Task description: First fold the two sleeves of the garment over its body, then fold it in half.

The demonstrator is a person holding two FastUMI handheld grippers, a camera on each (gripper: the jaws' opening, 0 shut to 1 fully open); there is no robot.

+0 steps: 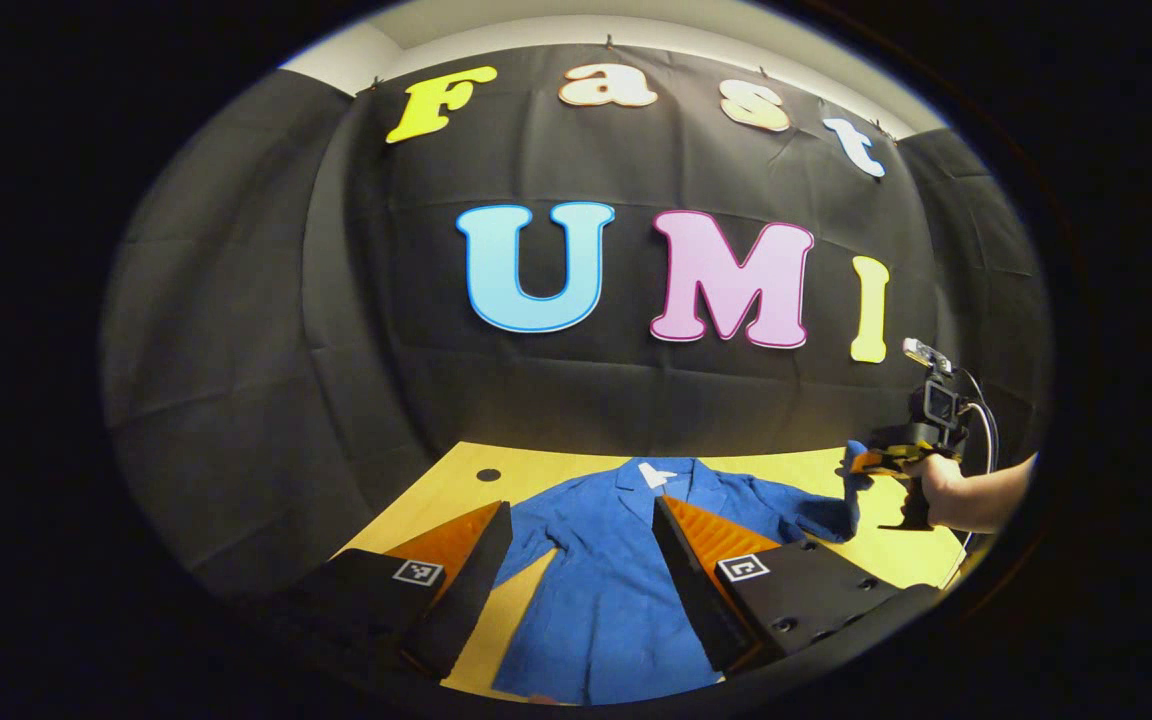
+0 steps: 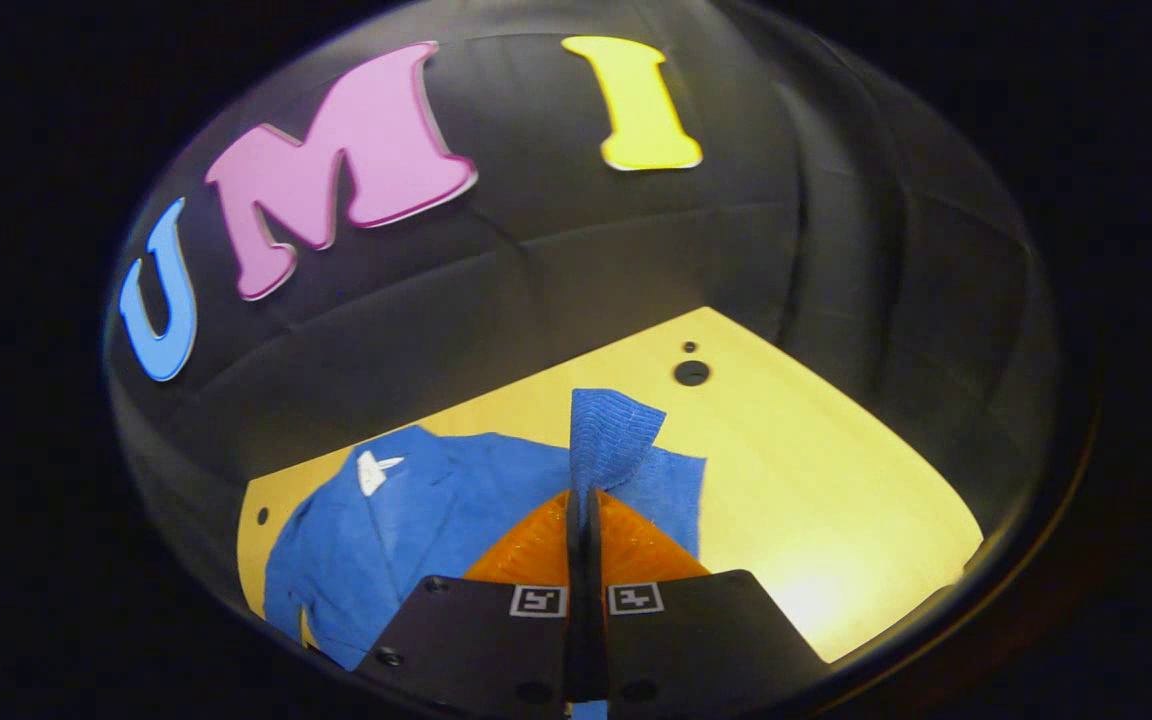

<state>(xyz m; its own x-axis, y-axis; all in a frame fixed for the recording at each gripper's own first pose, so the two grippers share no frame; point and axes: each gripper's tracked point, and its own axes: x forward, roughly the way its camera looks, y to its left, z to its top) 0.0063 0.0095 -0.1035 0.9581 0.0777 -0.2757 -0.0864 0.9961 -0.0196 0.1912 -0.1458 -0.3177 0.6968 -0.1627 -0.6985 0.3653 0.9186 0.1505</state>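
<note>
Lying flat on a smooth yellow wooden tabletop (image 1: pixel 416 500): blue jacket (image 1: pixel 606 590), ribbed or corduroy-like weave, collar toward twelve o'clock with a small white tag (image 1: pixel 654 474) showing at the neck

Hovering above the jacket's lower front in the left gripper view: left gripper (image 1: pixel 581 560), jaws standing spread wide, wedge-shaped fingers (image 1: pixel 456 545) with ridged inner faces, nothing between them, each carrying a square printed marker near its base

Pinching a sleeve (image 2: pixel 611 435) end in the right gripper view: right gripper (image 2: pixel 584 500), jaws pressed together on the cloth, cuff standing upright above the tips at twelve o'clock, lifted off the table. Same gripper (image 1: pixel 861 465) appearing at three o'clock in the left gripper view, held by a bare hand (image 1: pixel 941 485), forearm cut off at the edge, cable trailing behind

Lying hidden beneath the left gripper's fingers: jacket hem and lower edges. Remaining hard to make out: the opposite sleeve, partly covered at nine o'clock. Showing as dark round spots on the tabletop: two small holes (image 2: pixel 691 373)
</note>
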